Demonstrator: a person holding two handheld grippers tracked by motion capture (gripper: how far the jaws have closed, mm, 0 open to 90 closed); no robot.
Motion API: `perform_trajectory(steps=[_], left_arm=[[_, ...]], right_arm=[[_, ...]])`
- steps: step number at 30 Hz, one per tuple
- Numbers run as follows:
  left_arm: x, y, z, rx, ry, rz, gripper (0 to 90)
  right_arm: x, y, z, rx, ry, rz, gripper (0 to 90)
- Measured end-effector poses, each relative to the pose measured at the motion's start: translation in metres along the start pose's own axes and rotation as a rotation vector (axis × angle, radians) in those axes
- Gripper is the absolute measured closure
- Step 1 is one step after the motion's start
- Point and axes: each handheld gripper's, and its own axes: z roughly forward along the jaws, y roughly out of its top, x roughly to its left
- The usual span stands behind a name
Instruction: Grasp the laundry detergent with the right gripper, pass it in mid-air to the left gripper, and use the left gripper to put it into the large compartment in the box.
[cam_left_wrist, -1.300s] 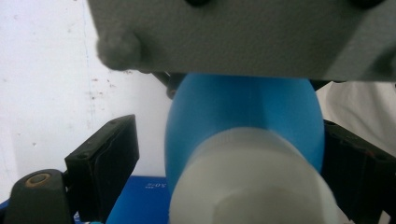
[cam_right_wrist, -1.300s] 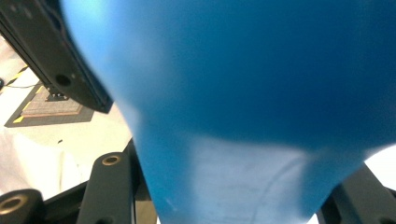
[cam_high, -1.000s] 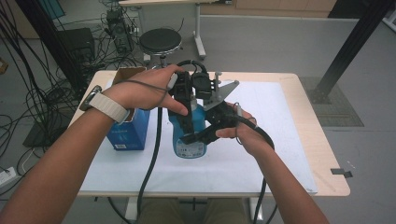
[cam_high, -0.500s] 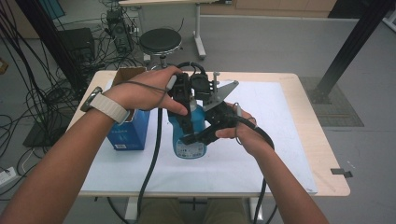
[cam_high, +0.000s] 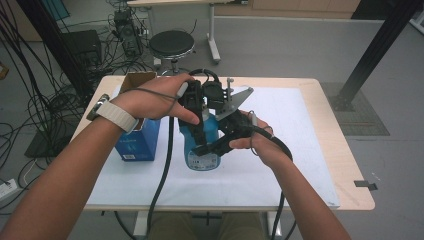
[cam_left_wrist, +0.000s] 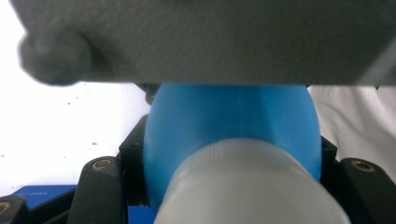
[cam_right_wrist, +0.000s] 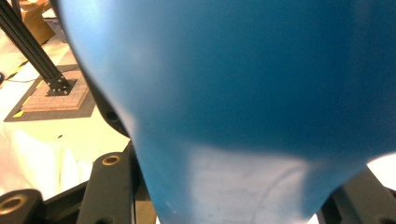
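A blue plastic bottle (cam_high: 202, 150) with a white label stands on the white sheet at mid-table. My left gripper (cam_high: 196, 111) comes down on its top from above; in the left gripper view its black jaws flank the white cap (cam_left_wrist: 243, 186) and the blue shoulder (cam_left_wrist: 233, 116), shut on the cap. My right gripper (cam_high: 221, 142) reaches in from the right and holds the bottle's body (cam_right_wrist: 233, 93), which sits tight between its jaws. A grey three-cornered plate (cam_high: 235, 100) sticks up above the bottle.
A blue carton (cam_high: 137, 140) stands just left of the bottle, with an open cardboard box (cam_high: 135, 80) behind it. The white sheet (cam_high: 290, 150) covers most of the wooden table. A stool (cam_high: 171, 44) and black cables lie on the floor beyond.
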Motion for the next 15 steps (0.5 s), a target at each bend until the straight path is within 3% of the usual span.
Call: perform_trajectory(steps=[15], left_arm=[[-0.0021, 0.0006, 0.0009, -0.004, 0.006, -0.003, 38.0]], right_arm=[[0.0012, -0.0005, -0.0011, 0.011, -0.003, -0.008, 43.4]])
